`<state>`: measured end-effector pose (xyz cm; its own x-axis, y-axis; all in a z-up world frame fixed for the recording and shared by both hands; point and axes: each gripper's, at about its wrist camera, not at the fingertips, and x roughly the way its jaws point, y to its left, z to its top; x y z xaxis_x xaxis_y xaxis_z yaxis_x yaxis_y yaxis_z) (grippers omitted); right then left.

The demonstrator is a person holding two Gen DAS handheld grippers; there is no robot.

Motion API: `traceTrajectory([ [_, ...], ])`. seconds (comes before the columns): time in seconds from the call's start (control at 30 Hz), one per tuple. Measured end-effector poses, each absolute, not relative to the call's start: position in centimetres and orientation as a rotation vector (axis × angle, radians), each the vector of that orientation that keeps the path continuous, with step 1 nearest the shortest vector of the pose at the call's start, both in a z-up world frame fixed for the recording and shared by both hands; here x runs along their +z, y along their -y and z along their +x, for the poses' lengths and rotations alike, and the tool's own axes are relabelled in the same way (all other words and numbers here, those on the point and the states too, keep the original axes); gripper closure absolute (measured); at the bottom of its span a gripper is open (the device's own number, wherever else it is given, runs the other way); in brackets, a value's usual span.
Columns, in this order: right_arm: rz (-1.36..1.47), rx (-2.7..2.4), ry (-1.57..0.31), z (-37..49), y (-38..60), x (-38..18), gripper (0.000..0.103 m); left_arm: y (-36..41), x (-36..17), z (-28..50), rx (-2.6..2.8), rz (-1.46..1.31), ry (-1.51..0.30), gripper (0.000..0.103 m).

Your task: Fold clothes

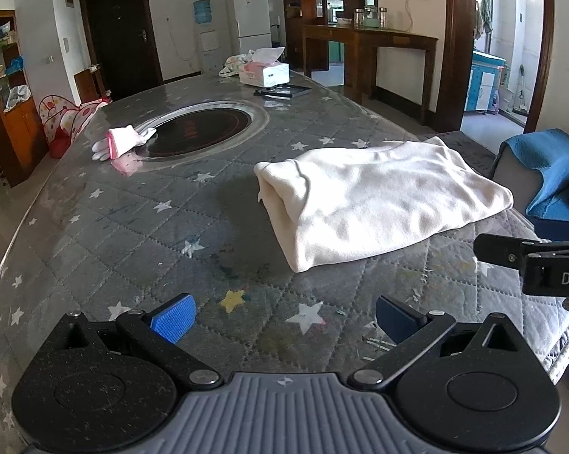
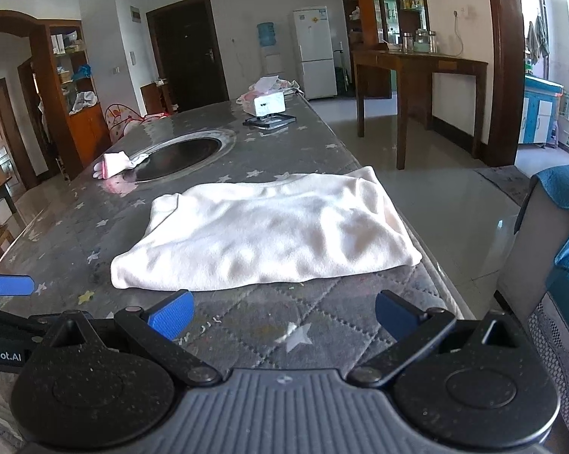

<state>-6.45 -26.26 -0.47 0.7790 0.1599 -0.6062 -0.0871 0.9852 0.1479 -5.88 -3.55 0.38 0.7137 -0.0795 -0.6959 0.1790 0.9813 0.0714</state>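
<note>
A cream garment (image 1: 379, 200) lies folded into a rough rectangle on the grey star-quilted table (image 1: 133, 227); it also shows in the right wrist view (image 2: 269, 230). My left gripper (image 1: 284, 319) is open and empty, above the table a little short of the garment's near edge. My right gripper (image 2: 284, 316) is open and empty, just in front of the garment's near edge. Part of the right gripper shows at the right edge of the left wrist view (image 1: 534, 265). A blue fingertip of the left gripper shows at the left edge of the right wrist view (image 2: 8, 285).
A round dark inset (image 1: 201, 132) sits in the table's middle, with a pink-and-white glove (image 1: 121, 142) at its rim. A tissue box (image 1: 263, 72) and a black frame (image 1: 282, 90) lie at the far end. A chair with blue cloth (image 1: 541, 174) stands at the right.
</note>
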Motion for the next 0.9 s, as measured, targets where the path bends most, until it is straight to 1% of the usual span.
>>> traceTrajectory([
  [0.9, 0.108, 0.127, -0.694, -5.5, 26.05, -1.36, 0.0, 3.81, -0.53, -4.99, -0.146, 0.12, -0.786, 0.0],
])
